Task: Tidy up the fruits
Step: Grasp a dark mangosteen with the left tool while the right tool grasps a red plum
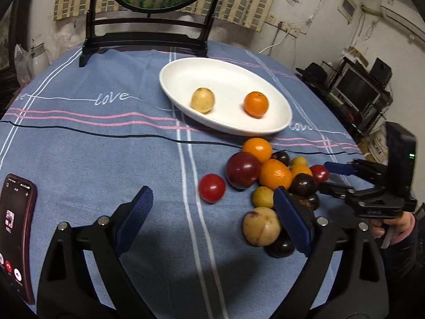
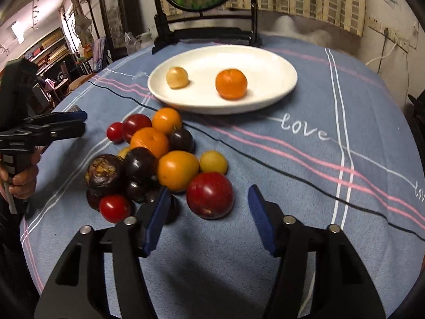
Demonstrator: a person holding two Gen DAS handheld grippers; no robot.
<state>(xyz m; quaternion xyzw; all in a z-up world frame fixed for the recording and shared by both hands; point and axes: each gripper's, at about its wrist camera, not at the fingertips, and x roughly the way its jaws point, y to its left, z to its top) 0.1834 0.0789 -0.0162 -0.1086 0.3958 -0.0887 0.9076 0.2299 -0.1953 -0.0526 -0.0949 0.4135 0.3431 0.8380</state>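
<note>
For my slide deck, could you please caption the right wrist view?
Open right gripper nears a large red fruit beside the fruit pile; two fruits sit on the white plate.

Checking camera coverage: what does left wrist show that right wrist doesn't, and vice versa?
Left wrist only: a phone with a lit screen at the table's left edge, and monitors on a stand beyond the table.

Right wrist only: bookshelves in the room behind, and a damaged dark fruit at the pile's left side.

Both: the white plate holding a yellow fruit and an orange, the mixed fruit pile on the blue cloth, and both grippers, left gripper and right gripper, open and empty.
</note>
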